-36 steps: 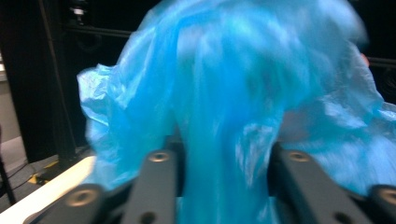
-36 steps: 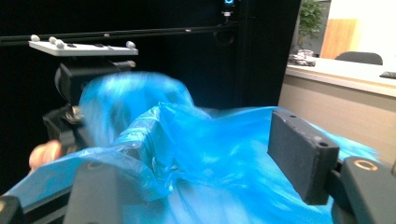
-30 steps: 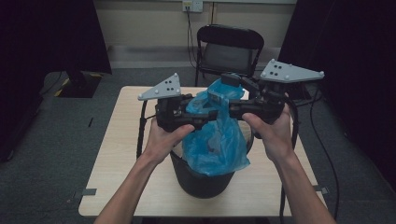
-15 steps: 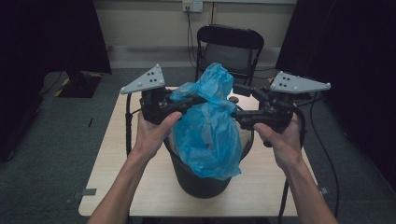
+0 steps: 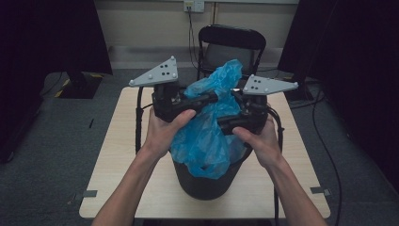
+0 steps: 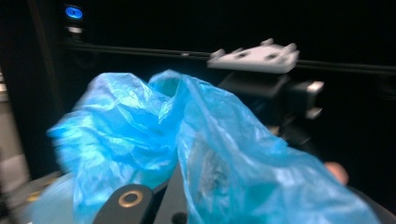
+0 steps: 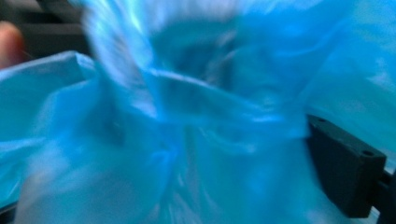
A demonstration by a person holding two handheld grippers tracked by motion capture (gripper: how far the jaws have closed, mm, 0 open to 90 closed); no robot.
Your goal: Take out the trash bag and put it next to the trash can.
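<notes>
1. Above the black bin [image 5: 207, 181] on the table [image 5: 122, 141], a blue bag [image 5: 211, 136] is bunched up between the two tongs. The bottom of the bag hangs down into the bin, and the top sticks up in a puff.
2. It looks like the job is tying the top of the bag, or pulling the bag out of the bin. I think this step is gathering the top of the bag together.
3. Next, the tongs should grip tight and pull the bag's ends past each other. Go slow, because thin plastic can rip or slip away.
4. The left gripper [image 5: 207, 99] points across at the bag, with blue plastic draped over its jaws. It seems to be pinching the bag, but the plastic hides the tips, so I cannot tell for sure.
5. The right gripper [image 5: 226, 125] is pushed into the bag from the other side. Blue plastic hides its jaws, so I cannot tell how wide they are.
</notes>
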